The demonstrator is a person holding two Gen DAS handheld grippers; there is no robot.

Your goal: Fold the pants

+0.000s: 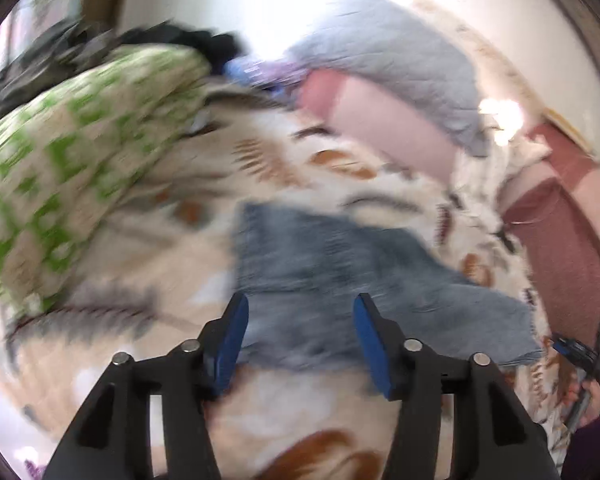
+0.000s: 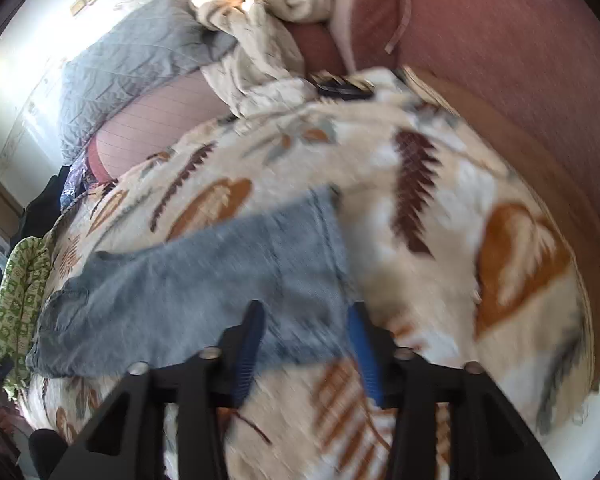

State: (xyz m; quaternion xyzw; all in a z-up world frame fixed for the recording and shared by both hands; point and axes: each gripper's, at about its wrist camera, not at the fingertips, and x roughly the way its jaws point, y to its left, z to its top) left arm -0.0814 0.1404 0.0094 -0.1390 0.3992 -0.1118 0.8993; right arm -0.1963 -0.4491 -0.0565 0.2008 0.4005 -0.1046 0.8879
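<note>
Jeans [image 1: 340, 264] are lying on the leaf-print blanket [image 2: 440, 240], looking already folded into a compact bundle — possibly one fold remaining. Left gripper [image 1: 300, 340] and right gripper [image 2: 306, 344] are hovering over them, fingers wide apart, gripping nothing

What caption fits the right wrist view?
Open right gripper above blue jeans lying on a leaf-patterned blanket.
</note>
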